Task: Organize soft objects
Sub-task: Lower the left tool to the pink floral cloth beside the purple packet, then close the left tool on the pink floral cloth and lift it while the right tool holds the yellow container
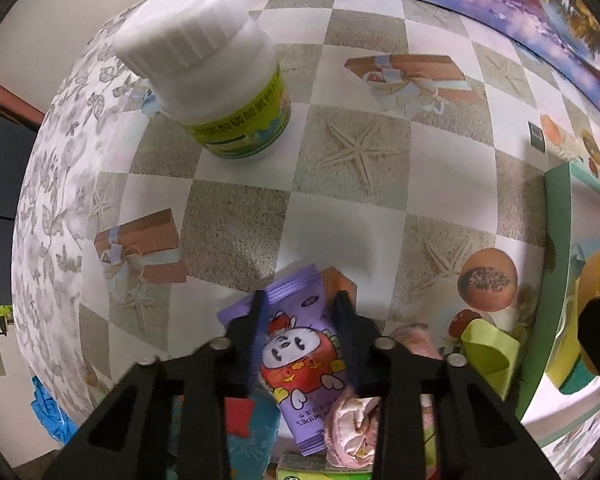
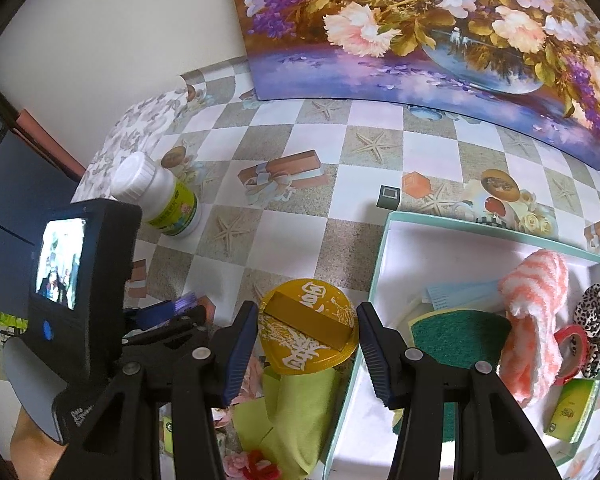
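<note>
Starting far left: a smooth white plastic bottle [image 1: 220,80], ribbed cap, glossy green label, upright on the checked tablecloth [image 1: 236,232] with its printed starfish and gift boxes. Moving in to the left gripper [image 1: 299,296], pointing straight down, ribbed blue pads pinched on a flat, shiny purple wipes packet [image 1: 300,360] with crimped ends and a cartoon face. Gripped across its width, right at the near edge of the table. Just right of it, a frilly pink cloth [image 1: 352,428], soft and crumpled, then a folded lime cloth [image 1: 488,352] against the wall of a teal box [image 1: 556,240].

Over to the right gripper [image 2: 307,306]: half closed and clasping a hard round gold disc [image 2: 308,328], raised bar across it, white lettering, held above the lime cloth beside the box's rim. Inside the box, left to right: a coarse green sponge [image 2: 460,336], a fluffy orange-and-white striped sock [image 2: 536,312], a leopard-print scrunchie [image 2: 594,320].
</note>
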### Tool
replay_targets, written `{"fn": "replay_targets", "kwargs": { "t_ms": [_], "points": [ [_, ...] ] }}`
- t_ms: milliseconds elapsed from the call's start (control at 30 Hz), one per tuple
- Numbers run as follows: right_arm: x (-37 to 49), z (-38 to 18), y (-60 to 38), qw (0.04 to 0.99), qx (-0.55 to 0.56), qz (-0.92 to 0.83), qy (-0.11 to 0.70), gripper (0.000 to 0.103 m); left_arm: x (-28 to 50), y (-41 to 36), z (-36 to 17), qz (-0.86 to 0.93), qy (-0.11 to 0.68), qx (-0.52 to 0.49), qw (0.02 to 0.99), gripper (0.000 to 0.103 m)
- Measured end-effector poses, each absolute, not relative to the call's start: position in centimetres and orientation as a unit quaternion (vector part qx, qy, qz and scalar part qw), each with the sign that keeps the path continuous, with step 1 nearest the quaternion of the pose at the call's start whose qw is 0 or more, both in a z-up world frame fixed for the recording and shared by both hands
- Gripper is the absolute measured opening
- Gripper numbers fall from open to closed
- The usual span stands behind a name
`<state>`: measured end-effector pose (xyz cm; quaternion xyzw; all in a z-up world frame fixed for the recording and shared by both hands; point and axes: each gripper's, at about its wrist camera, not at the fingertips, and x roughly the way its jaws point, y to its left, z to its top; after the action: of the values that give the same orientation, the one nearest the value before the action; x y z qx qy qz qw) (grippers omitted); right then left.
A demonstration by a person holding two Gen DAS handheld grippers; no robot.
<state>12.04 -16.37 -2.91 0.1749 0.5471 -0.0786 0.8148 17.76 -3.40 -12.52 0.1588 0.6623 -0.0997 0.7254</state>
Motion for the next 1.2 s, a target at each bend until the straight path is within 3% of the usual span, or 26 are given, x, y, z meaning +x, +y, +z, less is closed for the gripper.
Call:
{"fn": "replay_targets", "kwargs": {
  "t_ms": [67, 233, 267, 400, 633, 733, 1200],
  "points": [
    [12.0, -2.8, -16.4, 0.815, 0.175, -0.078, 0.547, 0.053, 18.0, -3.3, -12.4, -0.100, 0.661, 0.151, 0.728, 0.021],
    [12.0, -2.8, -16.6, 0.815, 0.176, -0.079, 0.546, 0.053, 18.3, -2.7, -12.3, -0.097, 0.667, 0.158, 0.722, 0.020],
    [11.9, -2.8, -16.6, 0.815, 0.177, -0.078, 0.546, 0.053, 18.5, -2.4, -12.0, -0.095, 0.668, 0.155, 0.722, 0.024],
    [11.9, -2.6, -16.8, 0.817, 0.184, -0.072, 0.541, 0.053, 19.2, -0.2, -11.2, -0.073, 0.666, 0.155, 0.726, 0.061],
    [11.5, -1.9, -17.5, 0.823, 0.207, -0.058, 0.526, 0.053, 19.9, -0.8, -12.2, -0.070, 0.685, 0.189, 0.700, 0.062],
    [11.2, -1.5, -18.1, 0.825, 0.217, -0.059, 0.519, 0.053, 21.3, -0.4, -12.2, -0.069, 0.716, 0.171, 0.674, 0.069],
    [9.9, -0.2, -20.9, 0.831, 0.256, -0.055, 0.491, 0.053, 24.5, 0.5, -15.7, -0.037, 0.779, 0.178, 0.600, 0.076]
  ]
}}
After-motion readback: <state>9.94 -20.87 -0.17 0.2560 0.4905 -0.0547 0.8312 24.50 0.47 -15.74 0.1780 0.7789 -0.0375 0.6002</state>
